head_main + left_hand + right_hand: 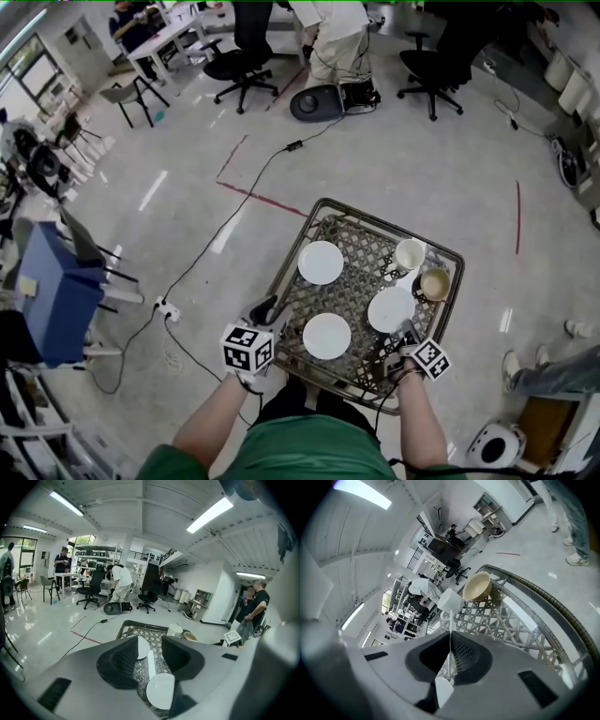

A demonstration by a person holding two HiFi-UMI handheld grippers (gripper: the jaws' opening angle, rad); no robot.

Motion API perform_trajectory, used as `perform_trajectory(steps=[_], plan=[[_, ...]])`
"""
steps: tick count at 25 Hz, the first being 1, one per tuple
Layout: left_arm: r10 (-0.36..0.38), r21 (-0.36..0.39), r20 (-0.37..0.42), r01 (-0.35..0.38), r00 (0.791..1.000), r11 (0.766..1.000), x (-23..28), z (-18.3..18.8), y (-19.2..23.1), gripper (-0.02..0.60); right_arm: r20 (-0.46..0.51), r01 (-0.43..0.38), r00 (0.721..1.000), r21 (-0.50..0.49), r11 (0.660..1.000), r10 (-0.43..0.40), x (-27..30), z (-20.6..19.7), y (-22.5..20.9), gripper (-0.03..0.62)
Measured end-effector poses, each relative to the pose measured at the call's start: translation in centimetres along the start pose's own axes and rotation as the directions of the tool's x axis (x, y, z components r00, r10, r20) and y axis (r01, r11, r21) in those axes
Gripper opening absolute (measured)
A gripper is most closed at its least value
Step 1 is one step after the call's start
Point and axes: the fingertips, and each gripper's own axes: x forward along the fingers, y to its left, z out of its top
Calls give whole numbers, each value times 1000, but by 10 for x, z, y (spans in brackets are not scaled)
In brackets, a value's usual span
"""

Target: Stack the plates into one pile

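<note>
Three white plates lie apart on a metal lattice table point(305, 228): one at the far left point(321, 262), one near me point(326, 335) and one at the right point(389, 308). My right gripper point(408, 336) is shut on the near rim of the right plate. In the right gripper view that plate point(449, 629) shows edge-on as a thin white line pinched between the pads point(461, 653). My left gripper point(266, 310) hovers open at the table's near left edge with nothing between its jaws. In the left gripper view the near plate point(160, 691) lies just below that gripper point(150, 642).
A white cup point(409, 253) and a tan bowl point(435, 283) stand at the table's far right corner. A cable and power strip point(169, 309) run over the floor at the left, beside a blue box point(56, 291). A person's legs point(553, 370) stand at the right. Office chairs point(242, 66) are farther off.
</note>
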Motion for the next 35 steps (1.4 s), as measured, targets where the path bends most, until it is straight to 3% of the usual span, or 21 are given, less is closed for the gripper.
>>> perform_trajectory(steps=[6, 14, 24, 35], plan=[[42, -9, 23, -42, 999, 999, -13, 2, -5, 166, -40, -109, 993, 1, 994, 109, 16, 3, 36, 29], [103, -23, 45, -102, 994, 995, -30, 2, 26, 166, -115, -206, 972, -3, 979, 204, 59, -22, 90, 29], [69, -35, -8, -69, 998, 997, -20, 5, 85, 166, -146, -234, 962, -3, 972, 231, 124, -56, 152, 29], [57, -38, -77, -60, 995, 998, -10, 0, 150, 166, -195, -217, 957, 19, 976, 217, 188, -95, 161, 29]])
